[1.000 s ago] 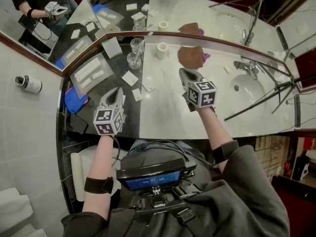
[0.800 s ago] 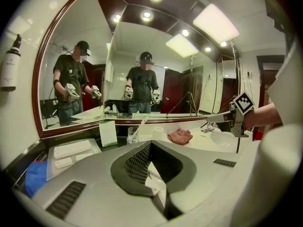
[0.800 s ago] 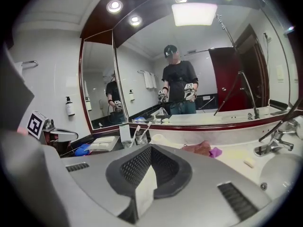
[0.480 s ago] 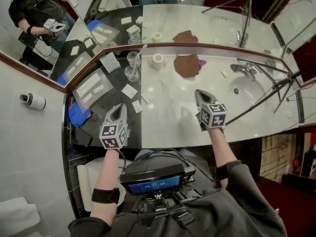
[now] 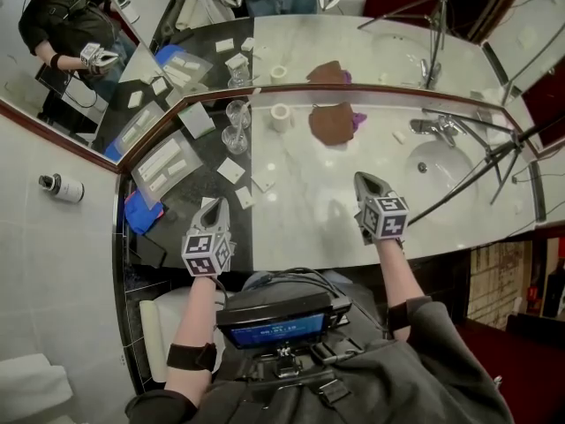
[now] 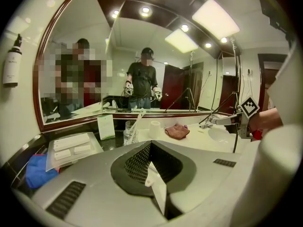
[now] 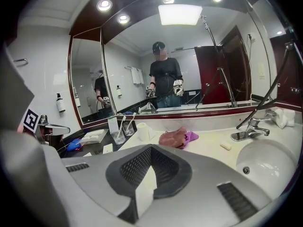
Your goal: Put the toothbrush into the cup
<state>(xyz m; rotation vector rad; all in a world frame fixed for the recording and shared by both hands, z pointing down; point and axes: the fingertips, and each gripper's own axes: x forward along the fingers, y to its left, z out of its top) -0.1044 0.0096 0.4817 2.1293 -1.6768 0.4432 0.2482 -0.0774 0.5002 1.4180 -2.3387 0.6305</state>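
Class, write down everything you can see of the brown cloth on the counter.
The brown cloth is a soft, crumpled heap of reddish-brown fabric. It lies on the pale marble counter, close to the mirror. A purple cloth pokes out from its side towards the tap and touches it. A white roll stands apart on its other side. Nothing else touches it.

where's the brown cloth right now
In the head view the brown cloth lies on the white counter, just right of the white roll and left of the tap.
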